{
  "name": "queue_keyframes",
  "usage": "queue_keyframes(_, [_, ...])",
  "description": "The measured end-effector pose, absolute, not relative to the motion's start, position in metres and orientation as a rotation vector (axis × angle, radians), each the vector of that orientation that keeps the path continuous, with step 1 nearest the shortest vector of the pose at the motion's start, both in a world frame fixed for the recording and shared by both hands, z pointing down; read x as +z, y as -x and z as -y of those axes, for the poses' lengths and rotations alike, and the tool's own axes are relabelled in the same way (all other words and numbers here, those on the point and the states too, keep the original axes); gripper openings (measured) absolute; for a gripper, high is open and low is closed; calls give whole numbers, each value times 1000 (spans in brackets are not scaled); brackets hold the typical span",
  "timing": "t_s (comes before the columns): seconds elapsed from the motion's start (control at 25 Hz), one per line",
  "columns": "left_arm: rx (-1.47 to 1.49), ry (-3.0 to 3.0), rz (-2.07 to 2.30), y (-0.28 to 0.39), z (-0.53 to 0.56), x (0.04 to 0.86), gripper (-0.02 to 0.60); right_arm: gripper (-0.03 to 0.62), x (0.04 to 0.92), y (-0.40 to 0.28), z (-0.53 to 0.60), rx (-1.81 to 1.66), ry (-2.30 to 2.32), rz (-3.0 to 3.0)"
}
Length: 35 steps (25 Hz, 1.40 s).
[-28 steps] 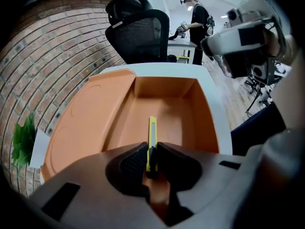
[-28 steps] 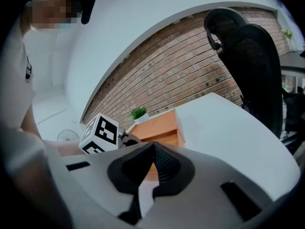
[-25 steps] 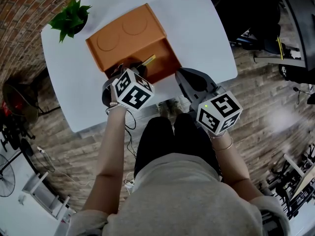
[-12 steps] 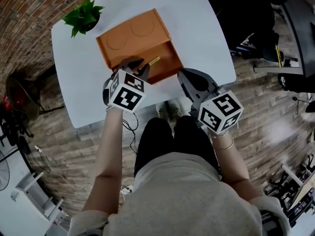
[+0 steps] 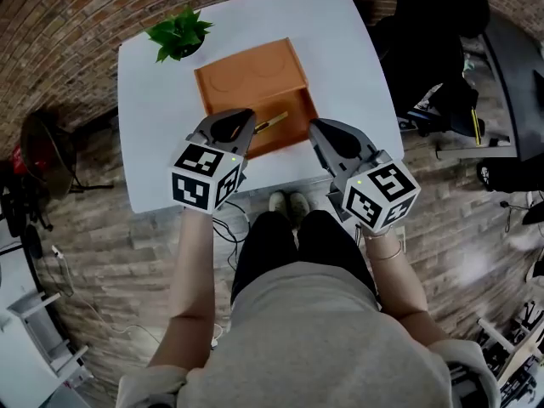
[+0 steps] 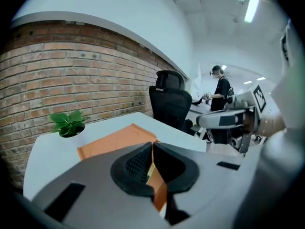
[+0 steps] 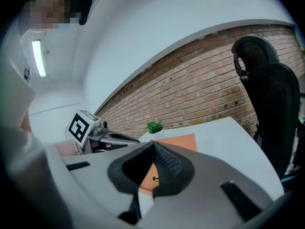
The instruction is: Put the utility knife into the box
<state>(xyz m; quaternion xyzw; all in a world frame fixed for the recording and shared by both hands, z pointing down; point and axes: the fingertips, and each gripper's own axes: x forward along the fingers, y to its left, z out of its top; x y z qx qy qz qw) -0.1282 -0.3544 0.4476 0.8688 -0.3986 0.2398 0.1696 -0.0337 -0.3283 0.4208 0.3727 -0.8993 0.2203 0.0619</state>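
Note:
An orange box (image 5: 297,107) stands open on the white table (image 5: 348,49), its lid (image 5: 251,75) folded flat behind it. The yellow utility knife (image 5: 274,122) lies inside the box near its front wall. My left gripper (image 5: 238,119) hovers just in front of the box's near left corner, jaws shut with nothing between them. My right gripper (image 5: 320,132) hangs at the table's front edge, right of the box, also shut and empty. The left gripper view shows the closed jaws (image 6: 152,146) over the orange box (image 6: 114,140). In the right gripper view a bit of the knife (image 7: 155,178) shows beneath the shut jaws (image 7: 153,145).
A small potted plant (image 5: 178,34) stands at the table's far left corner, just beyond the lid. A black office chair (image 5: 433,32) is off the table's right side. A person (image 6: 223,87) stands in the background of the room. A brick wall runs behind the table.
My left gripper has drawn back from the box toward me, and the knife stays lying in the box. The head view has shifted; the right gripper barely moved.

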Motion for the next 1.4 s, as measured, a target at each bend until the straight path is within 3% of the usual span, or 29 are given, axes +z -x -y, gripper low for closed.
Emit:
queue_keyframes(0.6, [181, -2437, 1401, 147, 301, 377, 6, -2, 372, 72, 306, 515, -988, 2841])
queue_keyframes(1.4, [133, -2333, 1449, 164, 276, 392, 6, -2, 369, 108, 292, 429, -860, 2834])
